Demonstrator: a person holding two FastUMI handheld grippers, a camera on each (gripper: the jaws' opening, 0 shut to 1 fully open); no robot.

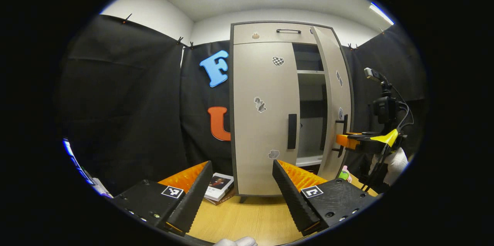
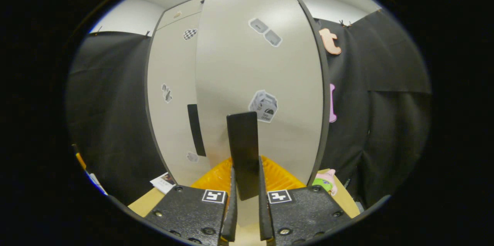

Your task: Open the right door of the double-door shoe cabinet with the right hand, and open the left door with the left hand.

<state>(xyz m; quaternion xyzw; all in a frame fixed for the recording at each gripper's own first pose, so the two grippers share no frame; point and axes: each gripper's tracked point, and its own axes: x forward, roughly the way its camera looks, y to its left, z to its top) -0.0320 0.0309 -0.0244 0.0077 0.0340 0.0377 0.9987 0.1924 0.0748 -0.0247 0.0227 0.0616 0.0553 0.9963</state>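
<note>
The beige shoe cabinet (image 1: 262,84) stands ahead on the wooden floor. Its left door (image 1: 262,122) is closed, with a black vertical handle (image 1: 292,131). My left gripper (image 1: 242,167) hangs open in front of that door, apart from it, with nothing between its fingers. The right door (image 1: 334,95) stands partly swung out, showing shelves inside. My right gripper (image 1: 341,142) grips that door's handle. In the right gripper view the right door (image 2: 266,68) is close up, and the right gripper (image 2: 246,178) is shut on its black handle (image 2: 242,142). The left door (image 2: 173,95) lies behind.
A book (image 1: 218,186) lies on the floor by the cabinet's left foot. A green and pink toy (image 1: 344,174) sits at the cabinet's right. A camera on a stand (image 1: 382,103) rises on the right, above a gloved hand (image 1: 397,161). A top drawer (image 1: 270,33) is closed.
</note>
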